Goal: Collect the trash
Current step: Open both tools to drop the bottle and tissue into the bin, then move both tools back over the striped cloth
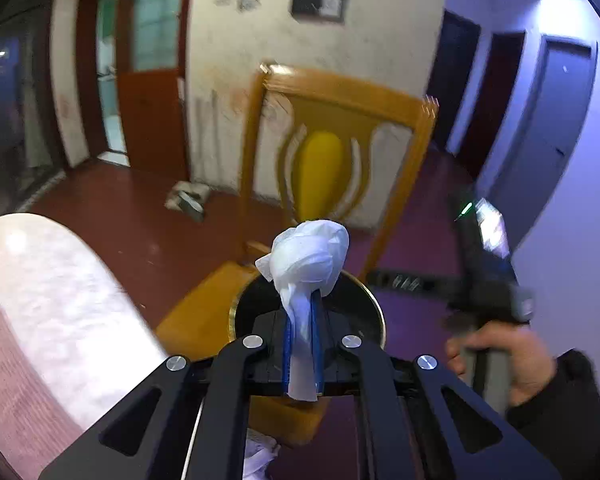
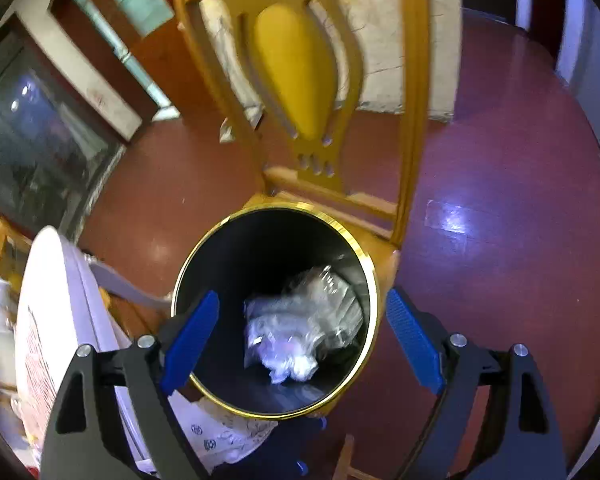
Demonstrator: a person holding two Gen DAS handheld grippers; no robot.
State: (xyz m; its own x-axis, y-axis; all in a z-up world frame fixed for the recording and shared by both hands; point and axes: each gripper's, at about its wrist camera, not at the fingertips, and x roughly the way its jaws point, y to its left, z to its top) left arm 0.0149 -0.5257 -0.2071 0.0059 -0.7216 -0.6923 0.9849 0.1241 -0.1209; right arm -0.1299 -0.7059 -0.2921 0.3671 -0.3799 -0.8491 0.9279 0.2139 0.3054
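My left gripper (image 1: 302, 304) is shut on a crumpled white tissue (image 1: 310, 256), held just above the near rim of a black bin with a gold rim (image 1: 374, 300) that stands on a yellow wooden chair. In the right wrist view the bin (image 2: 364, 256) is seen from above, with crumpled clear plastic and white trash (image 2: 304, 328) at its bottom. My right gripper (image 2: 300, 308) is open and empty, its blue pads (image 2: 414, 336) spread to either side of the bin's mouth. The right gripper tool (image 1: 484, 264) and the hand holding it show at the right of the left wrist view.
The yellow chair's back (image 1: 328, 160) rises behind the bin; it also shows in the right wrist view (image 2: 300, 72). A round white table (image 1: 40, 280) lies at the left, with its edge (image 2: 56, 320) near the bin. A printed bag (image 2: 228, 436) hangs below the bin. The floor is red.
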